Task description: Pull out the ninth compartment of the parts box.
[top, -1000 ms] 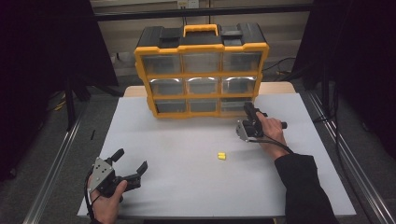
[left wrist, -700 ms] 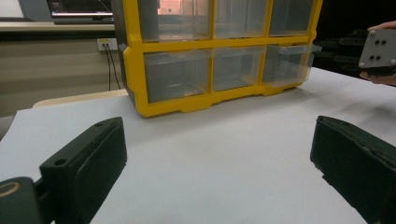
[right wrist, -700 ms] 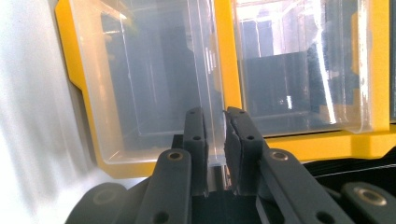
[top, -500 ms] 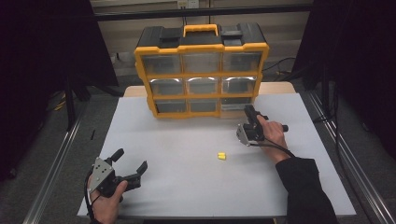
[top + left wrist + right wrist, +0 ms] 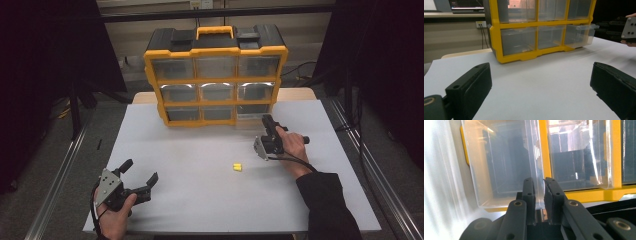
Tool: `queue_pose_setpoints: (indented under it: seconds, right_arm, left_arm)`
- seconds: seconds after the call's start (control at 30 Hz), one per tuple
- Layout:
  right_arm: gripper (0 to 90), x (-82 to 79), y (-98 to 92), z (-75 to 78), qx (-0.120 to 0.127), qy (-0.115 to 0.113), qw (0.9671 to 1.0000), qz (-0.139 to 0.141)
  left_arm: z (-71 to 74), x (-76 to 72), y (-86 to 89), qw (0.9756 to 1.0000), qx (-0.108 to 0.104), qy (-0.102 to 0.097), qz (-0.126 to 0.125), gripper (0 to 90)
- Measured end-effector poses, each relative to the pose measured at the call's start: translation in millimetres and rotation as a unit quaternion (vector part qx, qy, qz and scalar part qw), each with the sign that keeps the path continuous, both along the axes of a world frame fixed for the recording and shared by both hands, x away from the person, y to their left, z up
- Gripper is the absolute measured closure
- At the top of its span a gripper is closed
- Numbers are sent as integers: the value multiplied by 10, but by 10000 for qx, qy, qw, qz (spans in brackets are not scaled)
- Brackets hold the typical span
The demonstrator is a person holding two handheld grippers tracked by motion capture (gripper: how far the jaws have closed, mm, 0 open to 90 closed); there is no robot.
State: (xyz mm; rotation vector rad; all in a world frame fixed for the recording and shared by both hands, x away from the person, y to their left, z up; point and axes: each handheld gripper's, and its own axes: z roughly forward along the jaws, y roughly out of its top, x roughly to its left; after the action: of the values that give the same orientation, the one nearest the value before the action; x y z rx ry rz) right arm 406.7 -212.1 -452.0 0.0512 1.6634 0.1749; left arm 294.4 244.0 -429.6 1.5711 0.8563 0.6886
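Observation:
A yellow and black drawer organizer stands at the table's far side. Its bottom right clear drawer is pulled partly out, as the left gripper view shows at the drawer. My right gripper is turned on its side and is shut on the drawer's thin clear front wall, with the right gripper's pads pinching the plastic edge. Near the table's front left corner my left gripper rests open, nothing between its jaws. A small yellow piece lies on the table between the hands.
The white tabletop ends in metal rails on both sides. The other clear drawers of the organizer are pushed in. The right hand and its gripper appear far right in the left gripper view.
The right gripper has barely shifted, a touch back from the organizer, still pinching the drawer front. The left gripper has stayed where it was.

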Motion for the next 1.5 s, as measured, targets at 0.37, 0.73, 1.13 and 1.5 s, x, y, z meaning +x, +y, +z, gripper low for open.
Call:
queue_pose_setpoints:
  seconds: [0.37, 0.73, 1.13, 1.5]
  right_arm:
    - [803, -58, 3, -4, -30, -22, 10000, 8]
    - [802, -98, 1, 0, -52, -39, 10000, 42]
    - [797, -167, 13, -8, -93, -61, 9999, 53]
    - [787, -222, 38, -30, -72, -9, 9999, 116]
  left_arm:
    - [-4, -2, -7, 10000, -36, 21, -10, 38]
    - [-6, 0, -8, 10000, -36, 27, -16, 38]
    - [-5, 1, -14, 10000, -25, 22, -37, 38]
    - [-4, 5, -13, 10000, 11, 6, -52, 38]
